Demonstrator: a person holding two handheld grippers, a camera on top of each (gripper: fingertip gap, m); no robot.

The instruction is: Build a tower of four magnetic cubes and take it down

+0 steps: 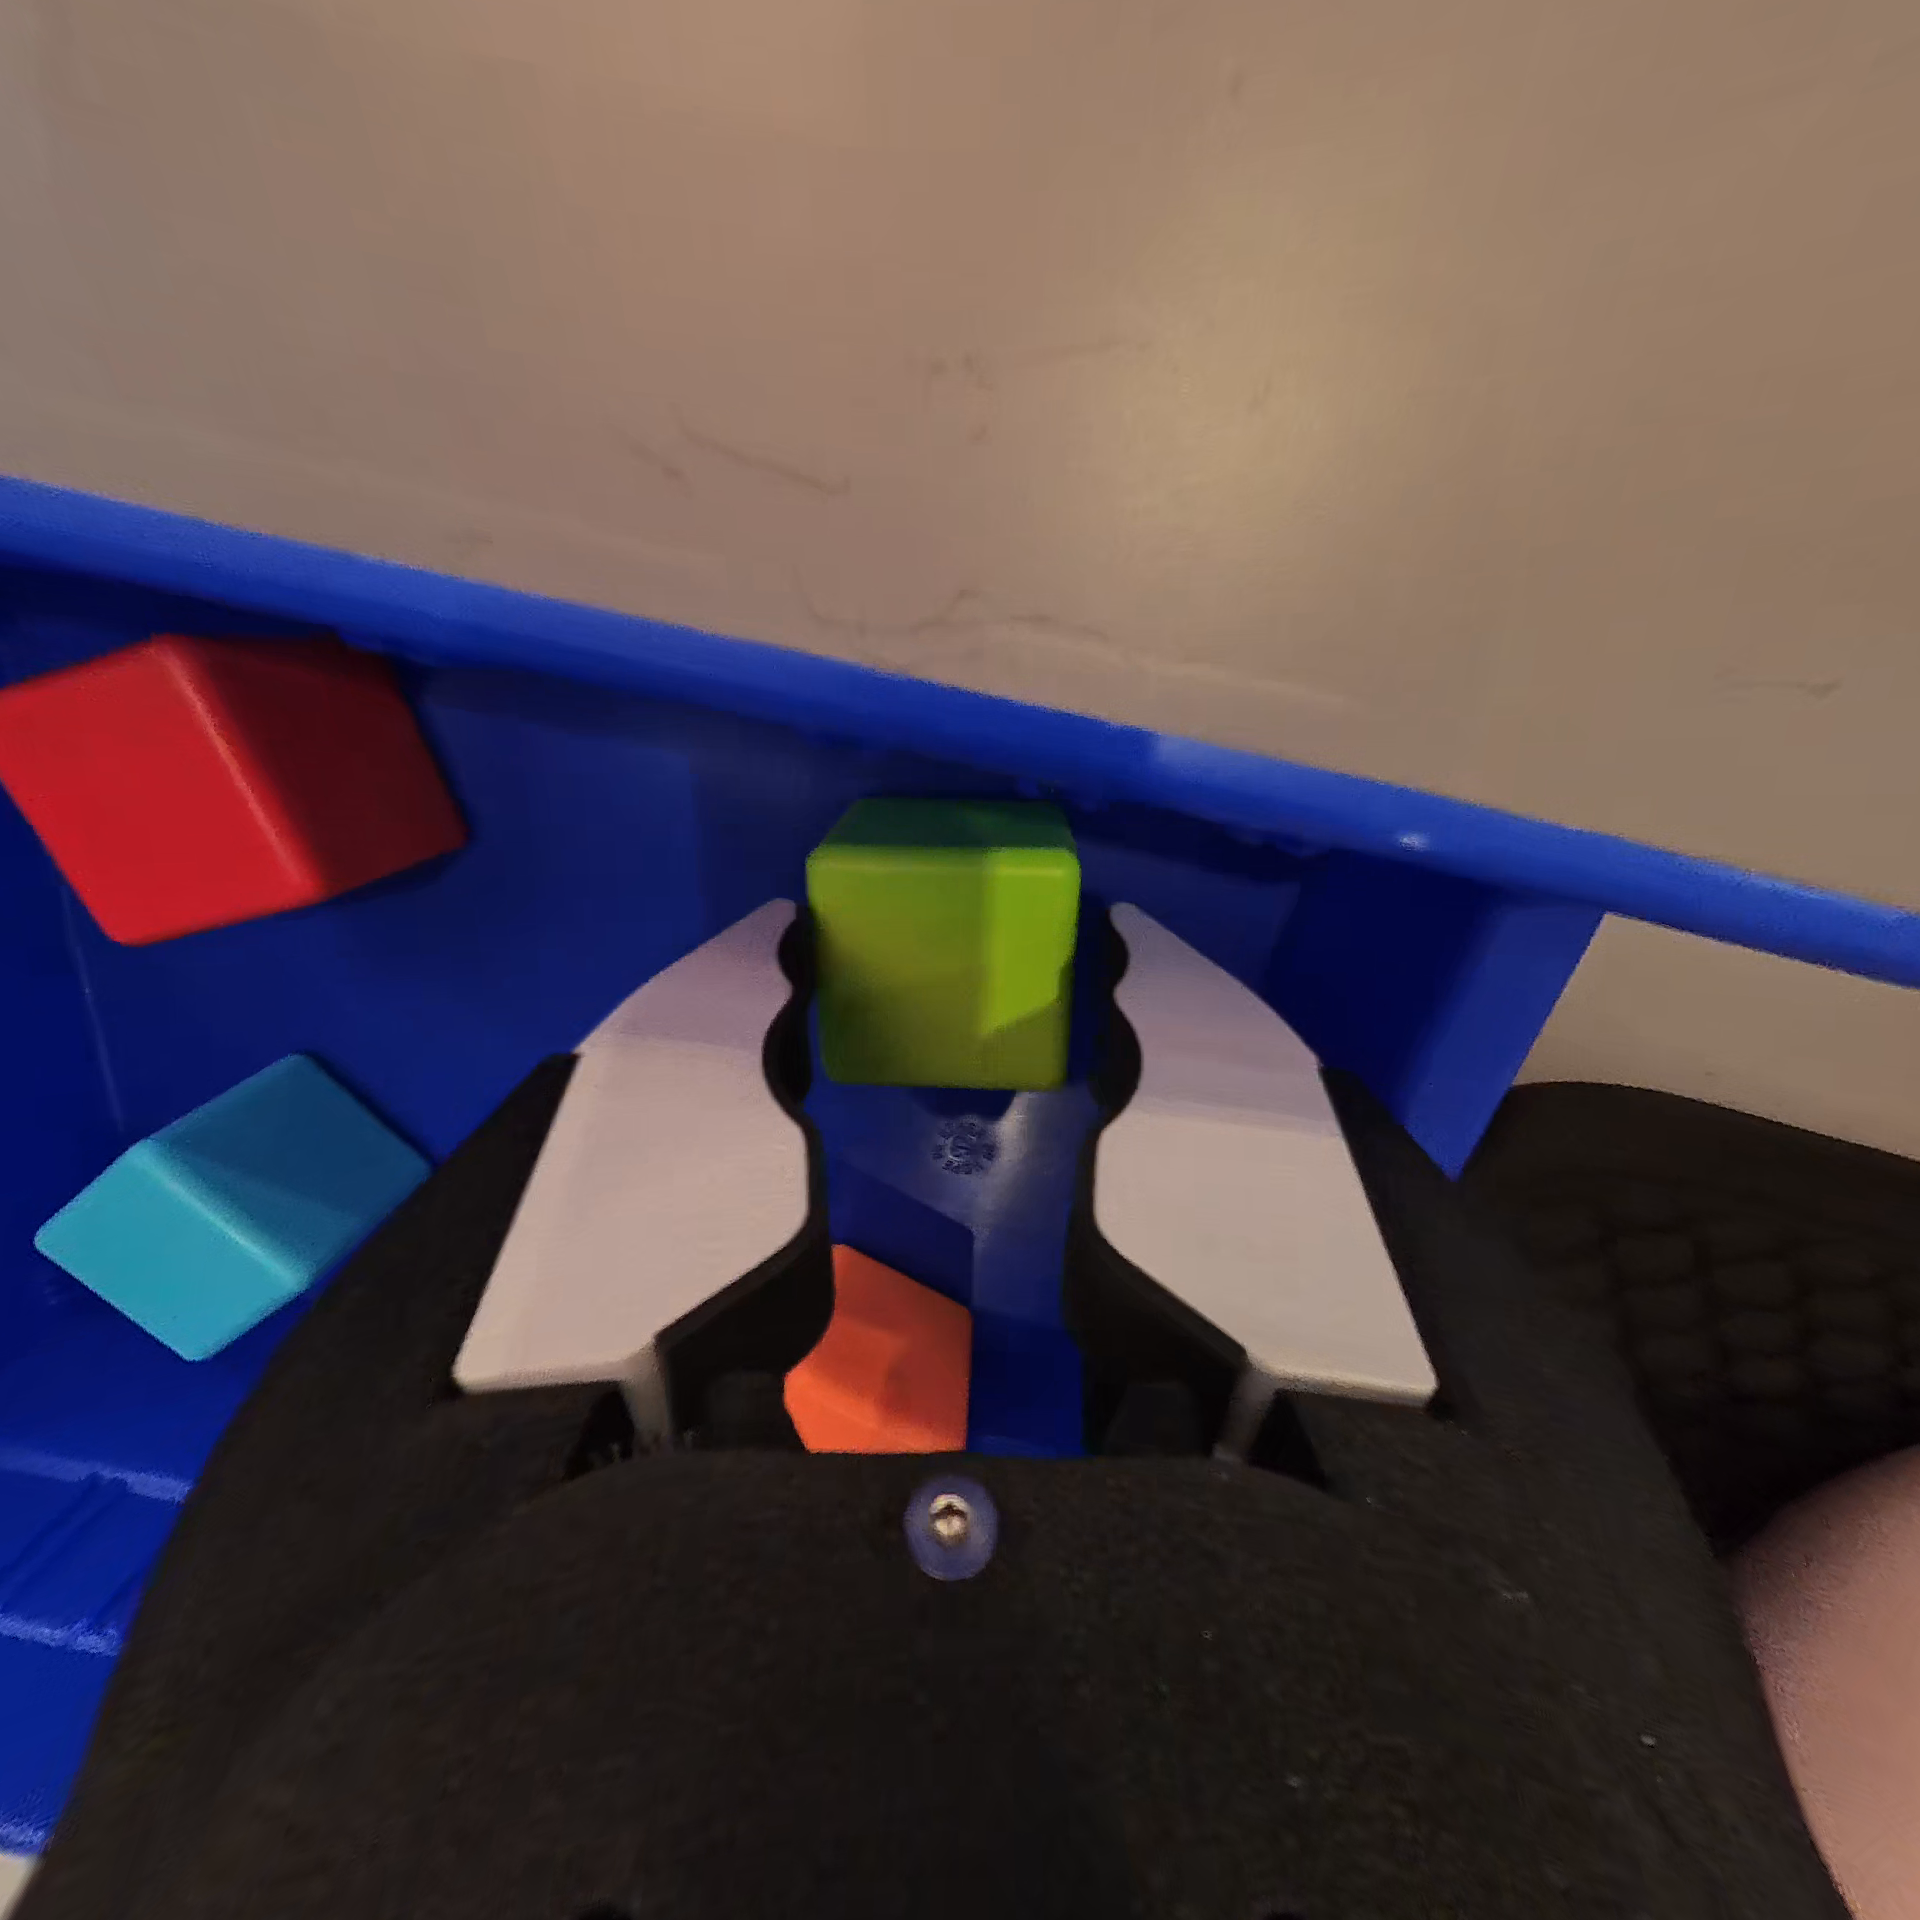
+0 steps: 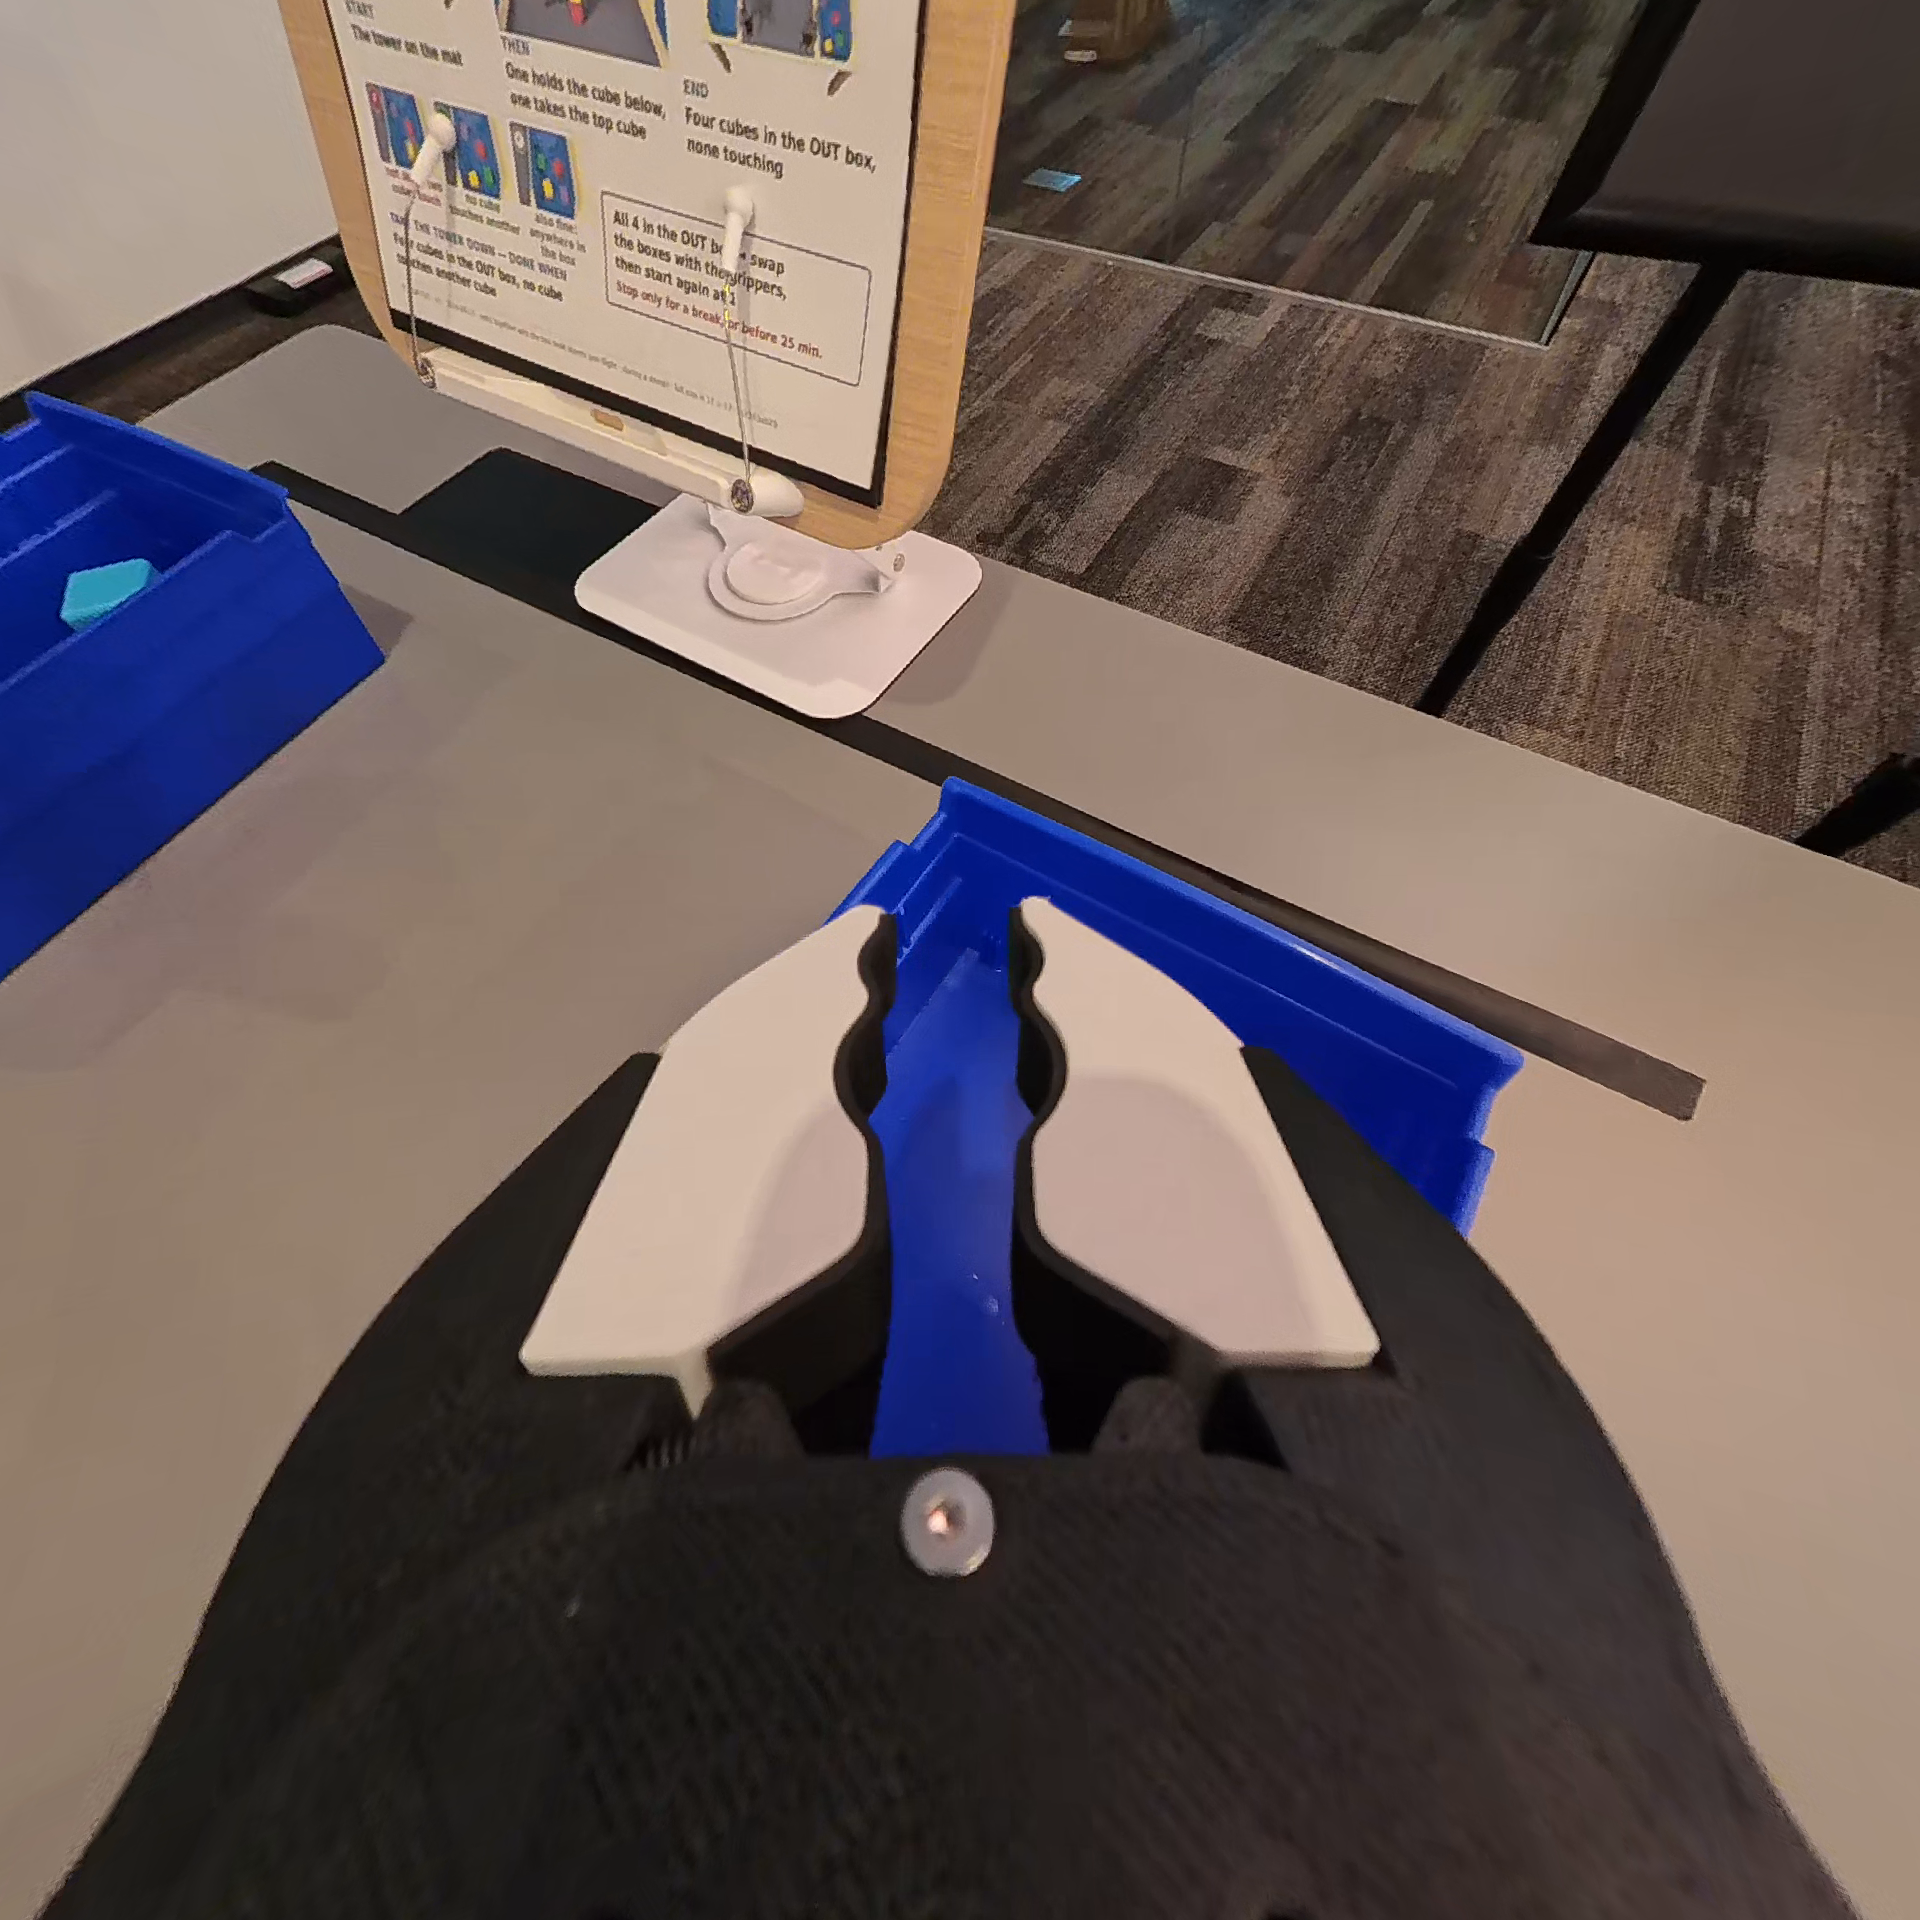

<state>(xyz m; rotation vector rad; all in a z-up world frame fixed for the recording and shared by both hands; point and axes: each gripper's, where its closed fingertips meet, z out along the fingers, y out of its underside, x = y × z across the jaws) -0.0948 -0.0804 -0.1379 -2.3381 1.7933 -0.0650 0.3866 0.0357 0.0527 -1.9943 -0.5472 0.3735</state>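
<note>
In the left wrist view my left gripper [image 1: 945, 935] reaches into a blue bin [image 1: 727, 649]. Its jaws press both sides of a green cube [image 1: 940, 951] near the bin's far wall. A red cube [image 1: 218, 790] and a teal cube [image 1: 218, 1205] lie apart on the bin floor to the left. An orange cube [image 1: 883, 1361] shows between the finger bases. In the right wrist view my right gripper [image 2: 953, 925] is empty, its jaws a narrow gap apart, over a second blue bin [image 2: 1299, 997] whose visible part holds nothing.
A grey table [image 2: 520, 883] carries both bins. The other bin [image 2: 187, 665], with the teal cube [image 2: 104, 594] in it, is at far left. An instruction board [image 2: 644, 229] on a white base [image 2: 779, 613] stands behind. A black mat [image 1: 1714, 1247] lies right of the left bin. There is about 55 cm between the tips of the two grippers.
</note>
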